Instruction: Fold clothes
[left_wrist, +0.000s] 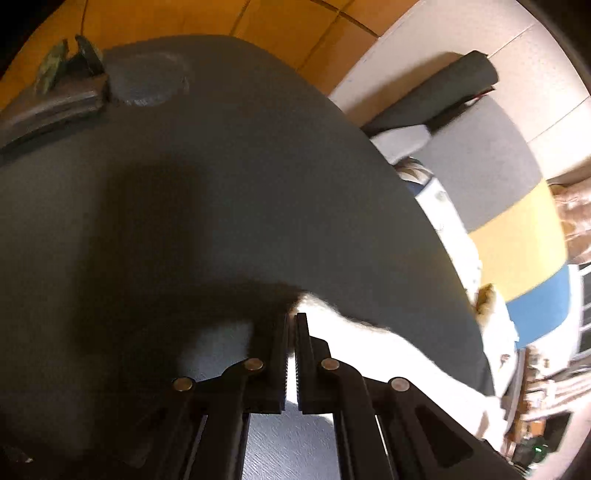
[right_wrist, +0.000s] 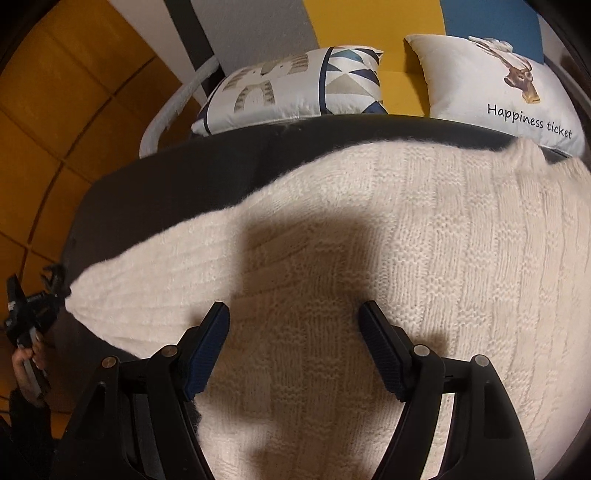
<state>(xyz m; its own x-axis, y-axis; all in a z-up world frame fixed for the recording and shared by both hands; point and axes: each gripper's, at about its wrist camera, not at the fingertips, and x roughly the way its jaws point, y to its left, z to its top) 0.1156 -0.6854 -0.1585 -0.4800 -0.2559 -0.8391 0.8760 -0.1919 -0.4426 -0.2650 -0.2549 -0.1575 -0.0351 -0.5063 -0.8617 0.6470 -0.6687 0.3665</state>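
Left wrist view: left tongs (left_wrist: 292, 318) pinch the cream sweater (left_wrist: 369, 350) on the dark bench (left_wrist: 258, 166); right tongs (right_wrist: 293, 314) gape wide, cushions (right_wrist: 295, 85) at twelve o'clock.

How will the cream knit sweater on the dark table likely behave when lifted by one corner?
The sweater will probably sag and drape, since it is a soft, loose knit lying flat. Its fuzzy surface suggests it is unlikely to slip from the left tool, shut at its edge. It looks bulky, so the trailing part may drag across the table.
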